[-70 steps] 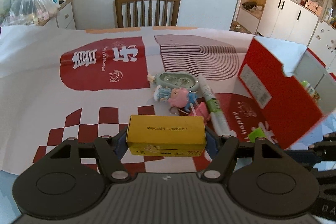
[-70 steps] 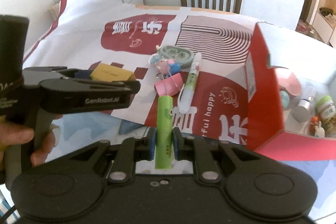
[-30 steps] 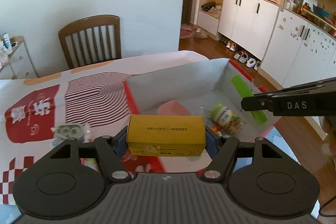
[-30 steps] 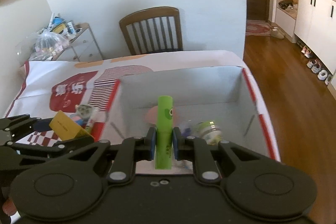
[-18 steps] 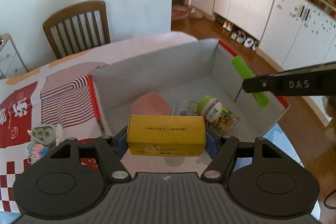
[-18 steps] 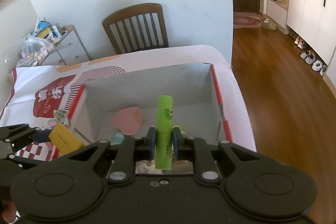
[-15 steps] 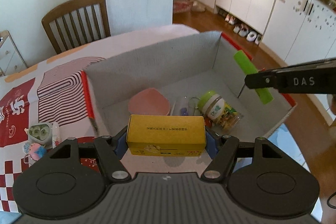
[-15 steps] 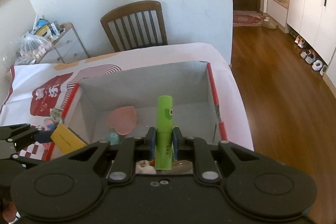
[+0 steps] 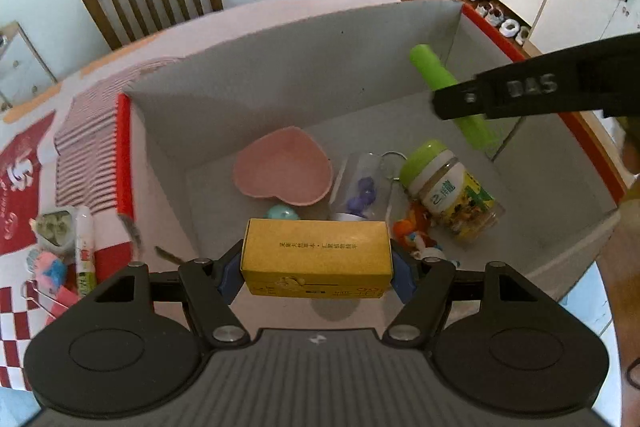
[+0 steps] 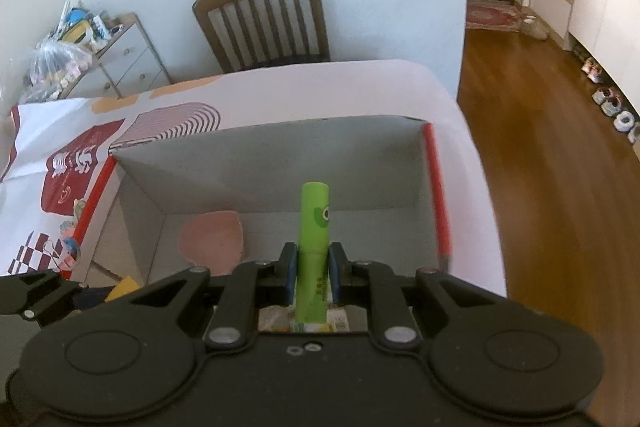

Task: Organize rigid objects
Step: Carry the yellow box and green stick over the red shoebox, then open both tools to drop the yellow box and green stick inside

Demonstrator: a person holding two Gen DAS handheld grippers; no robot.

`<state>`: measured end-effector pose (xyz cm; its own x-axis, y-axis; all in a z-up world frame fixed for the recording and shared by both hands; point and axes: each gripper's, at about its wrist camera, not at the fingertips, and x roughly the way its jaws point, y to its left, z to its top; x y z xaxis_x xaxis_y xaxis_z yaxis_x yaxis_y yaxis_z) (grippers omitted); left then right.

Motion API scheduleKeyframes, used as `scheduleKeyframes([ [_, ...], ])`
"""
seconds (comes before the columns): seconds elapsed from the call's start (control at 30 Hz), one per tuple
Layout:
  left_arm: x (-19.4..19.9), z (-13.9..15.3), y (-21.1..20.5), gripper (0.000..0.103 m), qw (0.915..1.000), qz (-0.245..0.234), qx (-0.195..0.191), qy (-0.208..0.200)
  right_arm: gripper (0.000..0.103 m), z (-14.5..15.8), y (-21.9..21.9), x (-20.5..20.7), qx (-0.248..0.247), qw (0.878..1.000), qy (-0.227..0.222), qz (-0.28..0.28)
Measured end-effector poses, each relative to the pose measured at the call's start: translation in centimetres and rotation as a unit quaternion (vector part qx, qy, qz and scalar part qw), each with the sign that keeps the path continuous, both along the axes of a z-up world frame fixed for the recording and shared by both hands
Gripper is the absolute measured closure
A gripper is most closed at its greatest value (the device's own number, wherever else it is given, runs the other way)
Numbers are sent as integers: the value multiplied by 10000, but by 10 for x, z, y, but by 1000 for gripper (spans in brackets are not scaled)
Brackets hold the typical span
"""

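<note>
My left gripper (image 9: 316, 267) is shut on a yellow carton (image 9: 316, 251), held over the near side of the red box with the grey inside (image 9: 280, 67). My right gripper (image 10: 313, 269) is shut on a green tube (image 10: 314, 247) that points up and away, above the same box (image 10: 280, 155). In the left wrist view the green tube (image 9: 436, 75) hangs over the box's right part, under the black right gripper arm (image 9: 540, 87). A corner of the yellow carton (image 10: 124, 287) shows at the lower left of the right wrist view.
Inside the box lie a pink heart-shaped dish (image 9: 284, 167), a clear tube with purple bits (image 9: 360, 187), a green-lidded jar (image 9: 452, 191) and an orange toy (image 9: 412, 231). Left of the box on the patterned cloth (image 9: 24, 167) lie a glue stick (image 9: 84, 247) and small toys. A wooden chair (image 10: 264, 19) stands behind the table.
Both grippers have come forward and down over the box, which now fills more of each view. The left gripper tilts more steeply into it. Each grip stays the same.
</note>
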<state>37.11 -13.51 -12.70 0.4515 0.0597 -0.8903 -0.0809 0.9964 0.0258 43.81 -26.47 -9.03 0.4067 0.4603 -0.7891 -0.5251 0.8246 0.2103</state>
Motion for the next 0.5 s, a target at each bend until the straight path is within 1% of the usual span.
scheduleKeyframes([
  [0.2,10,-13,2,32,9996,131,-41,238,88,-13,18,12,-166,9996,124,210],
  [0.33,13,-21,4,32,9985,234,-167,460,88,-21,22,18,-274,9988,241,311],
  [0.5,18,-27,7,32,9972,339,-191,637,88,-27,21,21,-438,9975,395,386],
])
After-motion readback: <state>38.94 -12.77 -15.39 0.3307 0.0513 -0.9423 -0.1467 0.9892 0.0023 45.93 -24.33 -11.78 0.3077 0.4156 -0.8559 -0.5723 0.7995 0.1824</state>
